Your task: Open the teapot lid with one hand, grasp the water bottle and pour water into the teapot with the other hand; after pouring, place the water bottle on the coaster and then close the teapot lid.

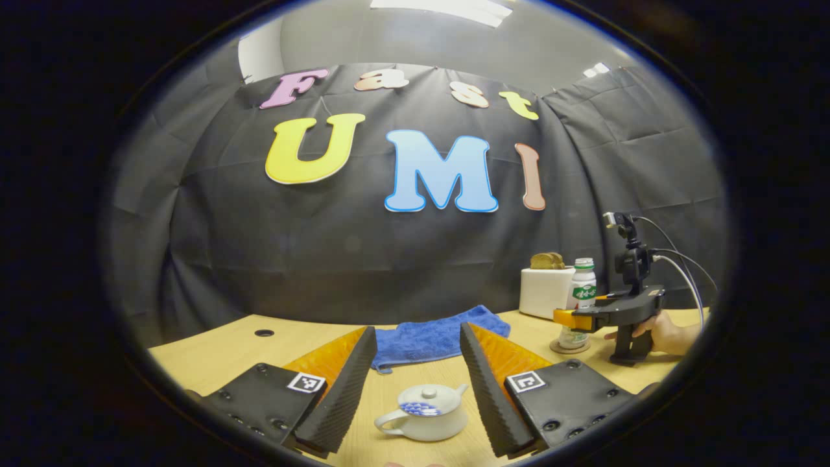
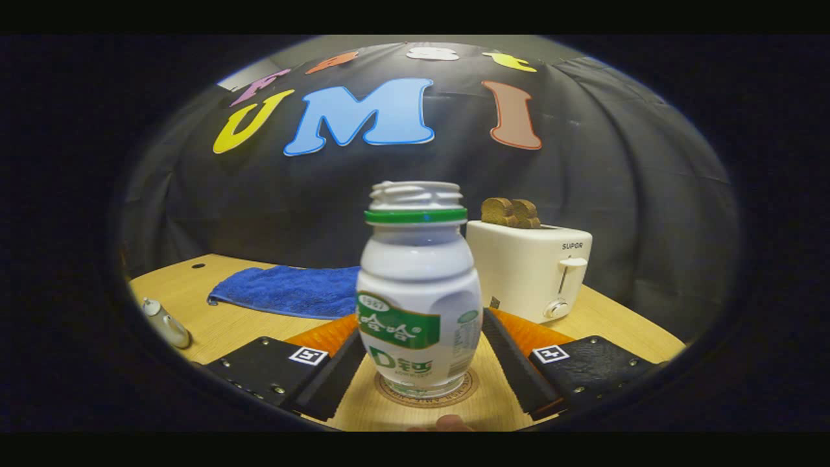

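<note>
Bottle on its coaster, teapot lidded, both grippers open around them.

On the counter (image 1: 214,353), the left gripper (image 1: 418,363) stood spread wide about the teapot (image 1: 423,420), lid (image 1: 428,393) on. The right gripper (image 2: 420,353) flanked the uncapped bottle (image 2: 419,292), upright on the coaster (image 2: 426,393), fingers apart and seemingly not pressing. This fit either stage: lid yet to lift, or pouring finished and lid closed again.

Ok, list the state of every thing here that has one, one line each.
Teapot: lid on, upright on the table.
Bottle: uncapped, upright on the coaster.
Left tongs: open, either side of the teapot, not touching.
Right tongs: open around the bottle.
Toaster: bread sticking up.
Towel: crumpled flat.
</note>
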### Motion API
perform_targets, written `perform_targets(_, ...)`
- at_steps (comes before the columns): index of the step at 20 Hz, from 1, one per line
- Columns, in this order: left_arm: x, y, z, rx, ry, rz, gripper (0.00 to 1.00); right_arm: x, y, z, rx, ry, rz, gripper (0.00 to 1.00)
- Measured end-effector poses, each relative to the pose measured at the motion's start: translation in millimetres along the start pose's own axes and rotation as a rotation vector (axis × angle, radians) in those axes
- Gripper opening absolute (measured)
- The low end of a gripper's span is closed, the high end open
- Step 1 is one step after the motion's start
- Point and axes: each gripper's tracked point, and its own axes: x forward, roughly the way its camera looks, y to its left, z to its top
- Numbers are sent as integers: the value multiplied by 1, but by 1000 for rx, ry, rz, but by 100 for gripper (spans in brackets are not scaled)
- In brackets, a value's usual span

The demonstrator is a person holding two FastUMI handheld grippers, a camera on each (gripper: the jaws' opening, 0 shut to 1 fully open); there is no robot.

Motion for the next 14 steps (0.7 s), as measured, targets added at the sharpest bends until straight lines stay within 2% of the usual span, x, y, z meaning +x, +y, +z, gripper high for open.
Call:
perform_targets(5,-1,7,3,-6,-13,26,95,-18,-6,10,-26,-35,-35,99)
perform_targets(7,-5,10,3,-21,-18,42,96,-35,0,13,-25,-33,-17,99)
perform_targets(10,-12,8,4,-32,-15,56,99,-66,12,20,-17,-42,22,99)
perform_targets(14,-44,-10,9,-65,-4,54,99,-129,23,29,-19,-94,18,99)
